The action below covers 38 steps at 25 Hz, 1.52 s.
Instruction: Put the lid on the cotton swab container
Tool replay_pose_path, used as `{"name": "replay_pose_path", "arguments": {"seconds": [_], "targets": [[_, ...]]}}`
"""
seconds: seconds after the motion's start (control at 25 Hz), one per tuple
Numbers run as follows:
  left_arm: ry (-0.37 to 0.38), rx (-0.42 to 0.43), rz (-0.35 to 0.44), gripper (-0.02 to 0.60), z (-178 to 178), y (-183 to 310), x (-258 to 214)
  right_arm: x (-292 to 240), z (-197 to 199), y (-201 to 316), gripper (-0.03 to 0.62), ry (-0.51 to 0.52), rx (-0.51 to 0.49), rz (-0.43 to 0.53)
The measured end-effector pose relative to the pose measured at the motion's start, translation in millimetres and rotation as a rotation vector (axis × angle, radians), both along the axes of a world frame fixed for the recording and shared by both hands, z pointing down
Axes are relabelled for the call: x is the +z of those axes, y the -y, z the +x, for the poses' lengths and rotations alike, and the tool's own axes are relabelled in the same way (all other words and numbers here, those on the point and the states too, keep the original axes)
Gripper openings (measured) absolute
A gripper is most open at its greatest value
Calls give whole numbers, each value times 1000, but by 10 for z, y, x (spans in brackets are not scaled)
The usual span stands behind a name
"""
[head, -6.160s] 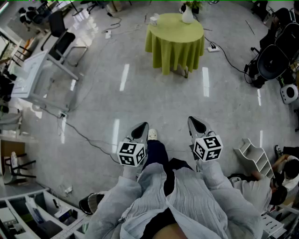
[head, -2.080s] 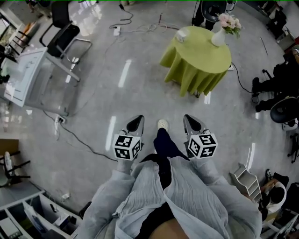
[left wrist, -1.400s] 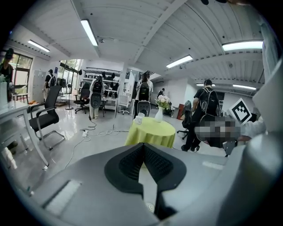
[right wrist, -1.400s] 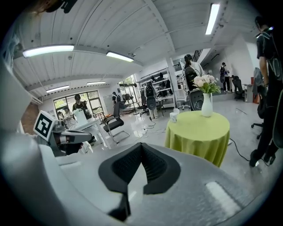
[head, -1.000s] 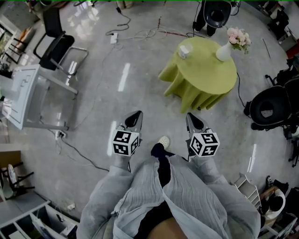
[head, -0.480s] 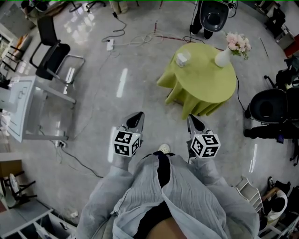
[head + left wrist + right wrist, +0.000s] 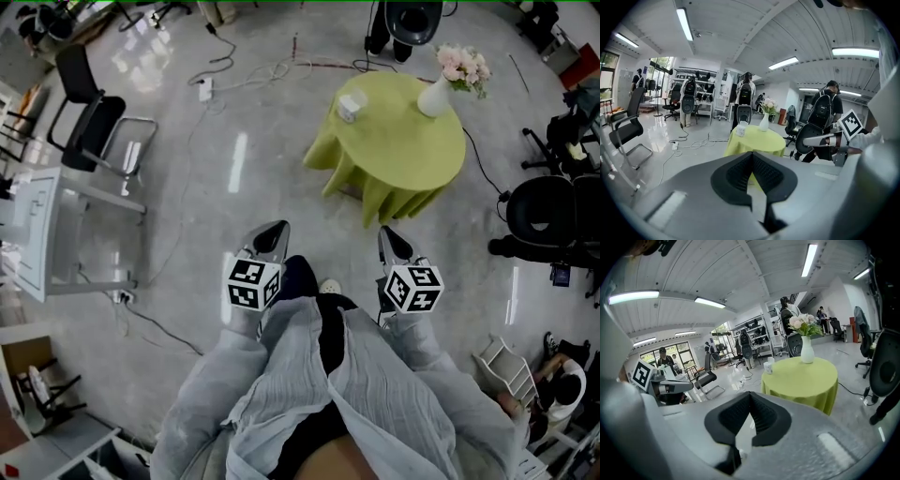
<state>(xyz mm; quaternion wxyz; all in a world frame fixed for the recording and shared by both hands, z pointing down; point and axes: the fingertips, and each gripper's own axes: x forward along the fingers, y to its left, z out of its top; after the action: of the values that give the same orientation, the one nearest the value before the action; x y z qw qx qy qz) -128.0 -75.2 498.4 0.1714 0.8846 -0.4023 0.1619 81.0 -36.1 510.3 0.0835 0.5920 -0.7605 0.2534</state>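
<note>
Green table (image 7: pixel 403 150); small white container (image 7: pixel 352 105) atop.

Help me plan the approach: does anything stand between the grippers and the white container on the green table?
Nothing visible does. Only bare floor lies between the left gripper, the right gripper and the table where the container stands.

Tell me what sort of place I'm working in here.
Probably an open-plan lab or workshop-style office: a bare polished floor with loose cables, rolling office chairs, and long strip lights overhead. A round table in a green cloth stands in the open.
</note>
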Motion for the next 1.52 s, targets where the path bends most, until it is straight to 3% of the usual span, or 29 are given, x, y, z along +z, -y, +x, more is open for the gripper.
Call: {"name": "replay_pose_path", "arguments": {"seconds": [0.28,0.6,1.24,1.52], "targets": [[12,41,-21,17,98,-53,75,119,22,-176,2,18,35,-26],[24,69,-24,17,198,117,95,145,46,-34,2,28,42,-35],[4,16,-44,17,556,1168,26,15,376,1086,2,23,-6,-48],[16,57,-52,17,867,1726,-46,-54,610,1620,2,36,20,-59]]}}
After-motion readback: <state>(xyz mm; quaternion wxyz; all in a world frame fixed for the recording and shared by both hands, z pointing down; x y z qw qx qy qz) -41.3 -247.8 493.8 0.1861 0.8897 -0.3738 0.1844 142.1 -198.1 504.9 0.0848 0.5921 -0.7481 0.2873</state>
